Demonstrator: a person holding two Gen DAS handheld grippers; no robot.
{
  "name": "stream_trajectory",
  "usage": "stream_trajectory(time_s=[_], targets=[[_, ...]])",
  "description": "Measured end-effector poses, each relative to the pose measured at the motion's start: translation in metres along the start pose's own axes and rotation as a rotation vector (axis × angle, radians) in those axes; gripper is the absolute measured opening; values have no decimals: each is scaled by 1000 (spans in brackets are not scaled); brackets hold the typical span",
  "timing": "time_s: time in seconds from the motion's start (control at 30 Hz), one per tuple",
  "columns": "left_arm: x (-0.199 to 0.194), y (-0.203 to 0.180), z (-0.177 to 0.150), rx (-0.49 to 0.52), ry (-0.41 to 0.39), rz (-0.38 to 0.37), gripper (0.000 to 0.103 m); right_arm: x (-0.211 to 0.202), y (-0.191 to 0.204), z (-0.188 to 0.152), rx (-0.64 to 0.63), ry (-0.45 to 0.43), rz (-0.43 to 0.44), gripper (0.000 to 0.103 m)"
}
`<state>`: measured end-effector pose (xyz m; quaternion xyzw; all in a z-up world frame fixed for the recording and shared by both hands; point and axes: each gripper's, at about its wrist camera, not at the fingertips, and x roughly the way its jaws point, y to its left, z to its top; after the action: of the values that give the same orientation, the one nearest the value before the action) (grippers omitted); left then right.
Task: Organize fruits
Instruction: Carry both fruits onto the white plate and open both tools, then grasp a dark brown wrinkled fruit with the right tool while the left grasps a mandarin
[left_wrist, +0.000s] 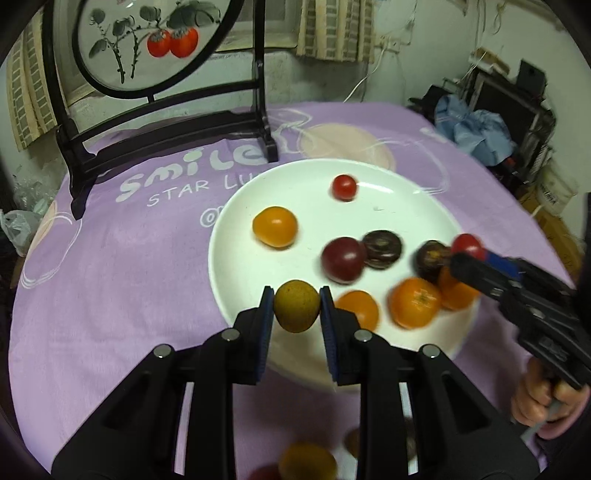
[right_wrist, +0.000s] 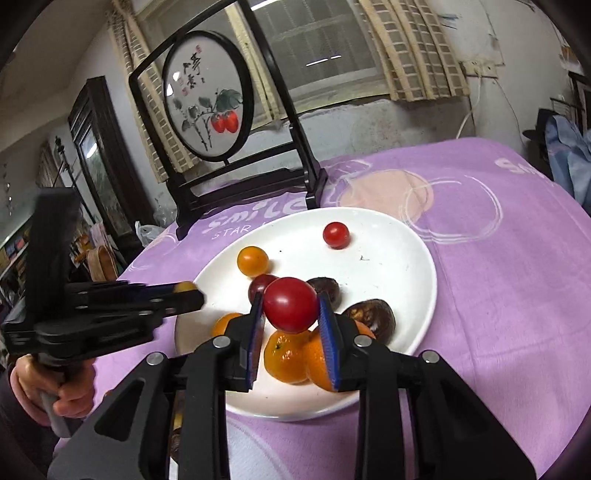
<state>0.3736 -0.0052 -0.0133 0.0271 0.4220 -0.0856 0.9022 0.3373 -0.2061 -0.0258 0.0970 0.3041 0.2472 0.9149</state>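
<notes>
A small round yellow-green fruit (left_wrist: 296, 311) is clamped between the pads of the left gripper (left_wrist: 296, 317), held over the near rim of the round white plate (left_wrist: 406, 192). A glossy red cherry tomato (right_wrist: 290, 304) is pinched in the right gripper (right_wrist: 290, 314) above the oranges (right_wrist: 286, 356) and dark fruits (right_wrist: 371, 319) lying on that plate, on the purple printed tablecloth (right_wrist: 498, 295).
</notes>
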Motion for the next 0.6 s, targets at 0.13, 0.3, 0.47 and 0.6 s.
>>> stream_trajectory(time_s=[0.13,0.3,0.47,0.6], targets=[[3,6,1,-44,-5,21,59,-13,3,3,9,-23,-1,55],[-54,6,-14,-35,-111,60,86,-35,24,3,-38,-10,82,56],[-112,18,-61,-30,-244,118,99,-37,61,-17,-189,110,148,56],[-120,36,-102,-52,-259,131,100,-28,85,-49,-316,223,152,56]])
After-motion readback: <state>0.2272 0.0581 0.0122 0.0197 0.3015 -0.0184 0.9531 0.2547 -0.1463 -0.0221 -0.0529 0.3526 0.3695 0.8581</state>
